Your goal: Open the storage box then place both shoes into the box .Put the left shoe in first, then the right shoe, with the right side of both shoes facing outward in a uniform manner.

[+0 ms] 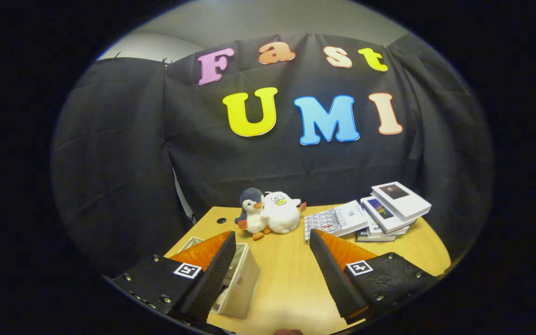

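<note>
Storage box [237,284] sits low on the wooden table [286,274], partly behind and beneath the left finger [212,274], so that only its right wall and a strip of its rim show past that finger; it lies off to the left of the gap, not between the fingers. Its walls look pale, smooth and boxy with squared corners, and whatever is inside is too hidden to make out, so I cannot tell whether it is open. Gripper [272,239] has its fingers spread wide with bare tabletop between them, holding nothing. Each finger is a wedge tapering to a point, with a finely ribbed inner pad and a small square printed marker on its upper face. Right finger [338,274] hangs over plain table, apart from everything. Beyond the fingertips, near the far edge of the table, two plush toys lean against each other: a soft penguin [251,209] with a rounded head and, touching it on its right, a plump fuzzy duck-like toy [280,213]. To the right of the toys lies a stack of books [389,211], flat and rectangular with glossy covers, fanned out so that the upper ones overhang the lower. The table surface is smooth light wood with a small round hole [221,220] near its far left corner. Creased dark cloth [123,177] hangs behind the table as the booth wall
</note>
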`<state>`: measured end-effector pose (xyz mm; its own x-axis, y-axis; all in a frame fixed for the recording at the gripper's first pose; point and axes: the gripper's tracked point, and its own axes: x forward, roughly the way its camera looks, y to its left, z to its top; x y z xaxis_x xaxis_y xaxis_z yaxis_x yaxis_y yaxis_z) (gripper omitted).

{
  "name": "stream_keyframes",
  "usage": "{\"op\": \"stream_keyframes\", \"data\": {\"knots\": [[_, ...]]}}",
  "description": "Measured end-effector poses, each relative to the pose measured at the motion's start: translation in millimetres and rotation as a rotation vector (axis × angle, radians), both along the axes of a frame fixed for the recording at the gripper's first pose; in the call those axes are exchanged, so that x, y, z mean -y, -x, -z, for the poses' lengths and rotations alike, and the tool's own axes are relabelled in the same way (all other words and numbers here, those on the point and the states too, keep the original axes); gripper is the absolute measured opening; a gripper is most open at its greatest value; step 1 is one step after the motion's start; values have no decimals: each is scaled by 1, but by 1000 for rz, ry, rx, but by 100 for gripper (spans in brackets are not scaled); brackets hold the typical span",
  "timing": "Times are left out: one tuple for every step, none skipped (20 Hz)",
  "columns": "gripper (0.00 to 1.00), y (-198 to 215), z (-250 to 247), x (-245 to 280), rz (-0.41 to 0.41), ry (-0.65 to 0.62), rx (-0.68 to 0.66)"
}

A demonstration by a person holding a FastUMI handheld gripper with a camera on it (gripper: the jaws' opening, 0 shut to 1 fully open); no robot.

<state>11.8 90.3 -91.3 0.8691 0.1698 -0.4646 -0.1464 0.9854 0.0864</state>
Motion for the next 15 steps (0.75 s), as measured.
{"op": "stream_keyframes", "data": {"knots": [[98, 2, -10, 13, 6, 30, 28], [98, 4, -17, 20, 8, 49, 51], [97, 6, -23, 27, 13, 60, 73], [98, 8, -29, 35, 22, 66, 94], [97, 10, -33, 43, 31, 73, 111], [98, 10, -38, 52, 45, 78, 129], [98, 11, -43, 61, 56, 81, 145], [97, 11, -46, 70, 72, 83, 157], [97, 13, -49, 78, 87, 79, 172], [97, 13, -52, 85, 104, 73, 183], [98, 12, -53, 93, 122, 64, 196], [97, 13, -55, 100, 136, 56, 202], [98, 13, -56, 107, 151, 49, 210], [97, 14, -56, 113, 163, 46, 210], [97, 14, -55, 119, 172, 41, 209]]}}
